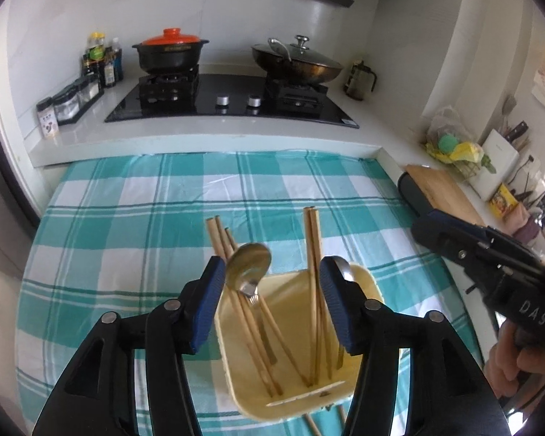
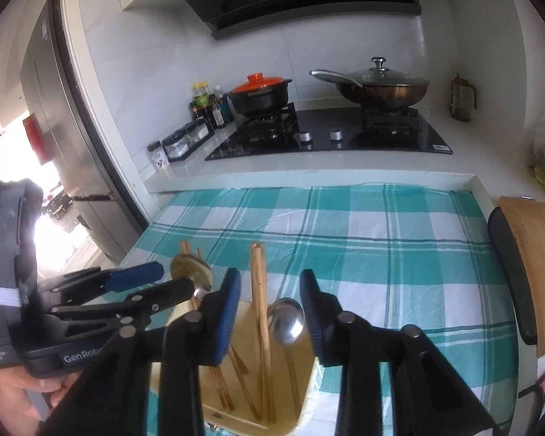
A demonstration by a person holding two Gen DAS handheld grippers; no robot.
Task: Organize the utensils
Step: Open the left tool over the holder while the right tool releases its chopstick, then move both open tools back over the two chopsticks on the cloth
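A cream square utensil holder (image 1: 363, 283) stands on the checked cloth, and also shows in the right wrist view (image 2: 243, 334). It holds several wooden chopsticks (image 1: 314, 247) (image 2: 259, 290) and two metal spoons (image 1: 249, 265) (image 2: 287, 318), bowls up. My left gripper (image 1: 272, 309) is open, its blue pads on either side of the holder's top, touching nothing. My right gripper (image 2: 270, 312) is open above the holder, with chopsticks and a spoon between its pads. The right gripper also shows at the right edge of the left wrist view (image 1: 432, 225); the left one shows in the right wrist view (image 2: 149, 276).
The teal-and-white checked cloth (image 1: 145, 218) covers the counter. Behind it a raised ledge carries a gas hob (image 1: 232, 98) with a red-lidded pot (image 1: 170, 51) and a wok (image 1: 298, 61). Bottles and jars (image 1: 91, 72) stand at left. A cutting board (image 1: 439, 189) lies right.
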